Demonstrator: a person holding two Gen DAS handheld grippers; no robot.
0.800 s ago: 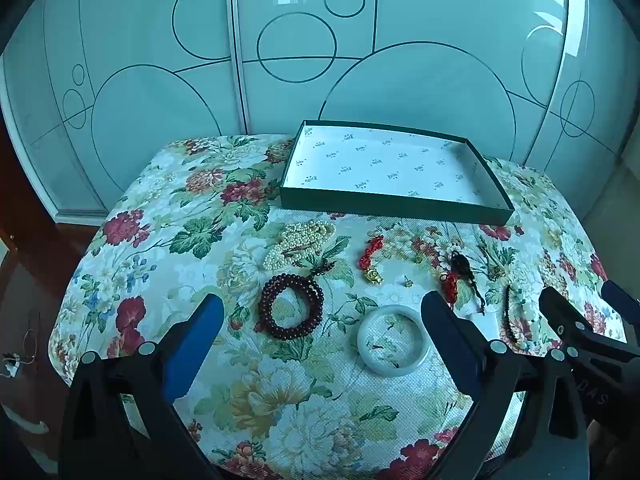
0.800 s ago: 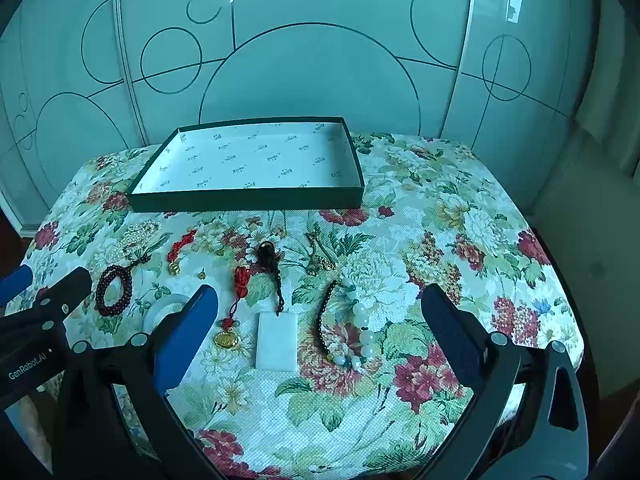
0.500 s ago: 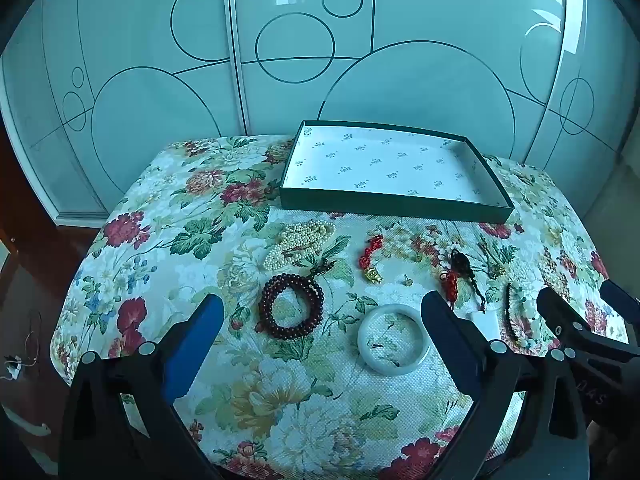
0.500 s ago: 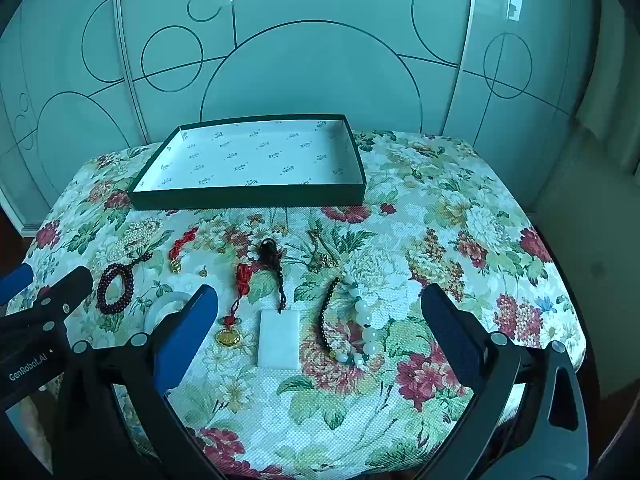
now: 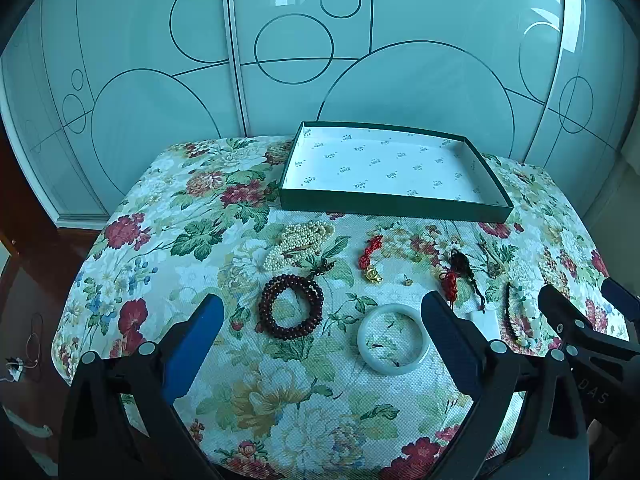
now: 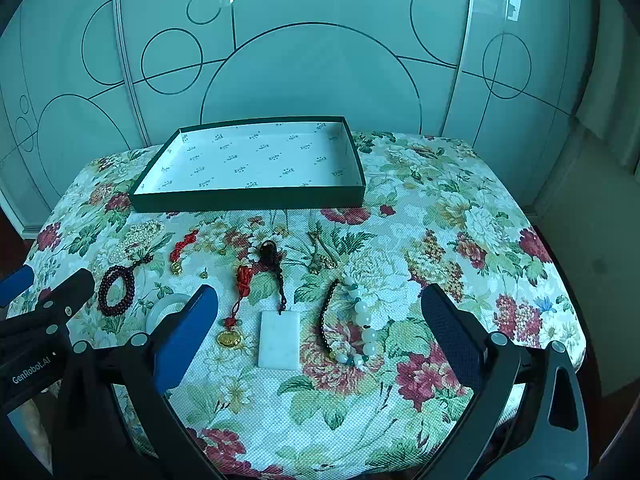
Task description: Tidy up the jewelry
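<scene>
The left gripper (image 5: pixel 322 322) hangs above the near edge of the flowered tablecloth (image 5: pixel 168 240), its jaws spread wide with nothing between the pads. Its side arm, seen from the right wrist camera, carries white lettering that reads "GenRobot.AI". Just beyond its blue left finger (image 5: pixel 192 344) lies a dark red bead bracelet (image 5: pixel 291 306), and farther out a heap of small pearls (image 5: pixel 300 242). Between the fingers, close to the right one, sits a pale jade bangle (image 5: pixel 394 338); ahead of it lie a red knotted cord with a gold charm (image 5: pixel 370 258) and a tiny gold piece too small to make out.

The right gripper (image 6: pixel 320 326) is likewise fully open and holds nothing. Between its fingers lie a second red cord with a gold coin charm (image 6: pixel 236 308), a white rectangular pendant on a dark cord (image 6: pixel 279 338), and a strand of pale and dark beads (image 6: pixel 352 320). A thin gold chain (image 6: pixel 320 254) beyond blends into the print and is hard to trace.

Farthest from both grippers stands an open green box (image 6: pixel 248 198); its white lining bears a repeated small printed logo that I cannot read. The arm of the right gripper, at the right edge of the left wrist view, shows the cut-off letters "DAS".
</scene>
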